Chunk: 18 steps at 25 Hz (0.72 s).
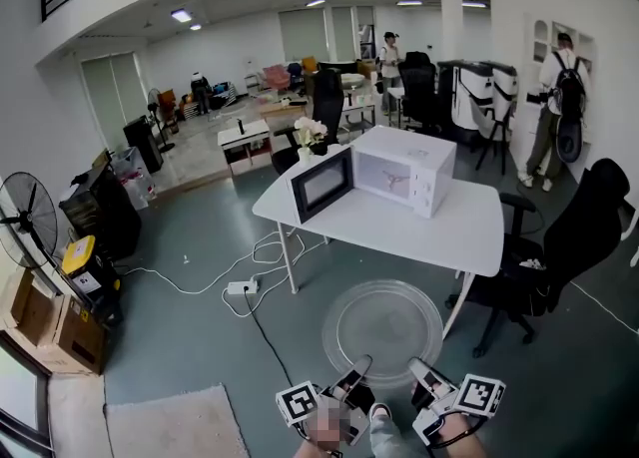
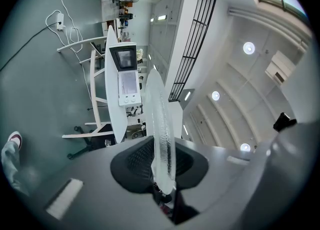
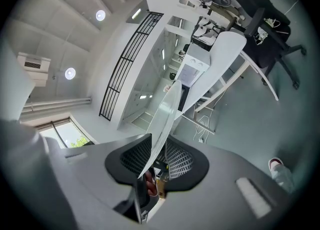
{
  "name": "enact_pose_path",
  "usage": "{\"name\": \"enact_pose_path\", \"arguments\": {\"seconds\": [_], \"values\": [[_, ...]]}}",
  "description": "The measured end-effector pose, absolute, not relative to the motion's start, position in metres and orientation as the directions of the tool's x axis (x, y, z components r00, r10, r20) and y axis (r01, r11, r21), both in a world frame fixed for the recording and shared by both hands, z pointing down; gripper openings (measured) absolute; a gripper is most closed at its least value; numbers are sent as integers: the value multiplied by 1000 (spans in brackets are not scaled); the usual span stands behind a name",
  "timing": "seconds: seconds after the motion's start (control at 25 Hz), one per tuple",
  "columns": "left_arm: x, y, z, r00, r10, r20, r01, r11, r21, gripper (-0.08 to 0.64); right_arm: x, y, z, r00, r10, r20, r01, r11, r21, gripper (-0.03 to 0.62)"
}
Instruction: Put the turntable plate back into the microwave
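Observation:
A round clear glass turntable plate point(image 1: 382, 324) hangs level in the air in front of me, held by its near rim from both sides. My left gripper point(image 1: 352, 376) is shut on the rim at the lower left; my right gripper point(image 1: 424, 378) is shut on it at the lower right. In each gripper view the turntable plate point(image 2: 161, 139) point(image 3: 161, 124) shows edge-on between the jaws. The white microwave point(image 1: 384, 174) stands on a white table point(image 1: 469, 236) ahead, its dark-windowed door point(image 1: 320, 183) swung open to the left.
A black office chair point(image 1: 564, 246) stands right of the table. A power strip and white cable point(image 1: 243, 286) lie on the grey floor to the left. A floor fan point(image 1: 25, 219) and cardboard boxes point(image 1: 45, 326) sit at the far left. People stand far behind.

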<state>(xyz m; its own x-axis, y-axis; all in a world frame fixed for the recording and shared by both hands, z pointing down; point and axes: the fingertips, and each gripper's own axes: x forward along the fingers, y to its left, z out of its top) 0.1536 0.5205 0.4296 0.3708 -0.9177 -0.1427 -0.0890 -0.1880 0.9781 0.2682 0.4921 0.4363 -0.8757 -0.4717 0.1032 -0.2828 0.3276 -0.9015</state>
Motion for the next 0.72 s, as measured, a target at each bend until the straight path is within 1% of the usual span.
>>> {"name": "enact_pose_path", "arguments": {"seconds": [0.12, 0.24, 0.4, 0.6, 0.64, 0.72], "values": [[145, 497, 433, 363, -921, -142, -90, -187, 978, 38, 256, 467, 436, -888, -455, 71, -252, 351, -902, 91], [136, 471, 432, 357, -923, -142, -87, -184, 979, 38, 251, 440, 443, -880, -460, 119, -287, 314, -905, 89], [124, 432, 432, 346, -929, -131, -100, -176, 979, 38, 233, 400, 434, -902, -429, 53, -220, 350, -910, 89], [110, 378, 430, 331, -935, -131, -101, -173, 980, 38, 218, 345, 434, -911, -410, 48, -204, 347, -915, 89], [107, 368, 429, 328, -936, -130, -103, -172, 980, 38, 217, 334, 435, -909, -412, 63, -216, 337, -917, 89], [103, 348, 428, 324, -937, -131, -106, -174, 979, 38, 221, 314, 445, -891, -431, 141, -281, 283, -917, 89]]}}
